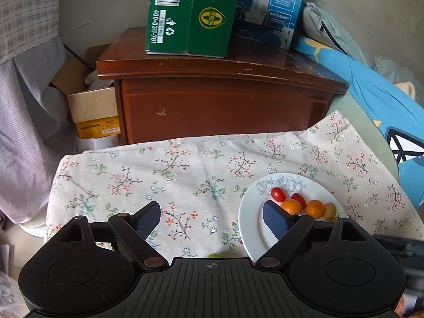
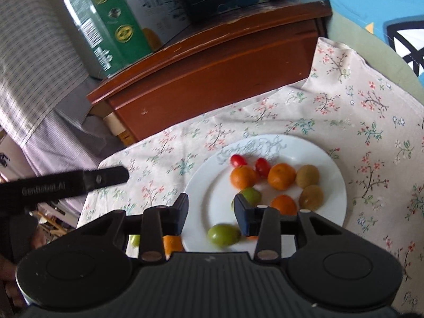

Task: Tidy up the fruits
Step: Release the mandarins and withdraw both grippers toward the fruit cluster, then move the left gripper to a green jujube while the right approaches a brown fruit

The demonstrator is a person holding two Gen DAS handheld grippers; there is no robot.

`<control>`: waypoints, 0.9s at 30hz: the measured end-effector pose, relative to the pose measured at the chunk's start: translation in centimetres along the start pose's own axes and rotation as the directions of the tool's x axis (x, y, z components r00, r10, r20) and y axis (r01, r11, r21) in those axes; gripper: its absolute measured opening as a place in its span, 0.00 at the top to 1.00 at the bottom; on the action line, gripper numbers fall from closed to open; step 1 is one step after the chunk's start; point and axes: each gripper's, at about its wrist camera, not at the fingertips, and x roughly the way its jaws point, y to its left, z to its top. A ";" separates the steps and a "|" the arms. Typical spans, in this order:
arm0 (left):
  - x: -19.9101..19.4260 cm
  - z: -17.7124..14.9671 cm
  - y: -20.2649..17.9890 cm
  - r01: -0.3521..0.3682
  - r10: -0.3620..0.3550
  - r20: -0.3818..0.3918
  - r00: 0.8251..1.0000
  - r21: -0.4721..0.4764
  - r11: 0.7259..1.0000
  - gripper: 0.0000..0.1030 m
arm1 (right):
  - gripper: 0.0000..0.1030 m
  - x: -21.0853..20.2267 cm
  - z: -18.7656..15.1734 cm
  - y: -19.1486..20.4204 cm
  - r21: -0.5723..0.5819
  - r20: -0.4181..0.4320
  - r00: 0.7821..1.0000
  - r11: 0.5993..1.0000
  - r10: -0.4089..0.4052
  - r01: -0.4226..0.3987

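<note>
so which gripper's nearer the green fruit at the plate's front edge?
Right. The right gripper hangs over the plate, the green fruit just below its open jaws. The left gripper sits off the plate's left side, over the cloth.

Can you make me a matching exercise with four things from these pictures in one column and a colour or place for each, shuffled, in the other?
Things:
1. cherry tomatoes
2. plate
3. green carton
4. tablecloth

Descriptions:
A. stands on the brown wooden cabinet
B. white, holding the fruit
C. small and red, at the far side of the fruit
D. pale with a flower print, lying under the plate

Pairs: 1-C, 2-B, 3-A, 4-D
</note>
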 end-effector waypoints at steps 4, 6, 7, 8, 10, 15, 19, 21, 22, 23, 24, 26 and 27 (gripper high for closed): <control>-1.0 -0.1 0.7 -0.017 0.017 0.011 1.000 0.002 1.000 0.14 | 0.61 -0.1 -1.6 1.3 -0.025 -0.023 1.000 1.000 -0.005 0.004; -1.4 -0.2 1.1 -0.021 0.021 0.011 1.000 -0.002 1.000 0.13 | 0.61 -0.1 -2.5 1.7 -0.009 -0.036 0.999 1.000 -0.005 0.004; -1.6 -0.3 1.4 -0.021 0.021 0.010 1.000 -0.004 1.000 0.12 | 0.61 -0.1 -3.0 1.8 0.003 -0.042 0.999 1.000 -0.004 0.004; -1.7 -0.4 1.6 -0.020 0.020 0.010 1.000 -0.005 1.000 0.12 | 0.61 -0.2 -3.5 2.0 0.014 -0.048 0.999 1.000 -0.004 0.005; -2.0 -0.6 2.0 -0.026 0.027 0.010 1.000 -0.001 1.000 0.12 | 0.61 -0.2 -4.3 2.5 0.020 -0.054 0.998 1.000 -0.008 0.009; -1.9 -1.2 3.1 -0.049 0.049 -0.017 0.999 -0.001 0.999 0.12 | 0.61 0.4 -6.3 3.6 0.008 -0.080 0.996 0.999 -0.040 0.040; -1.5 -1.4 4.2 -0.070 0.069 -0.037 0.997 -0.031 0.997 0.12 | 0.61 1.2 -6.9 4.1 -0.012 -0.082 0.994 0.998 -0.070 0.069; -1.2 -1.6 4.6 -0.075 0.073 -0.049 0.996 -0.034 0.997 0.12 | 0.61 1.6 -7.0 4.0 -0.008 -0.082 0.993 0.996 -0.084 0.083; -1.0 -1.8 4.8 -0.080 0.078 -0.053 0.996 -0.034 0.996 0.12 | 0.61 1.8 -7.0 4.0 -0.004 -0.083 0.993 0.996 -0.090 0.090; -0.7 -1.9 4.9 -0.085 0.083 -0.060 0.995 -0.031 0.996 0.12 | 0.61 2.0 -7.1 3.9 -0.003 -0.084 0.992 0.995 -0.096 0.096; -0.5 -2.1 5.0 -0.087 0.085 -0.067 0.994 -0.028 0.996 0.12 | 0.61 2.2 -7.1 3.9 -0.004 -0.086 0.991 0.995 -0.103 0.103; 0.1 -2.5 5.3 -0.079 0.076 -0.084 0.994 -0.030 0.996 0.12 | 0.61 2.5 -7.3 4.1 -0.011 -0.092 0.990 0.995 -0.103 0.102; 0.3 -2.7 5.5 -0.079 0.076 -0.095 0.993 -0.034 0.996 0.12 | 0.61 2.6 -7.5 4.2 -0.020 -0.087 0.990 0.994 -0.108 0.107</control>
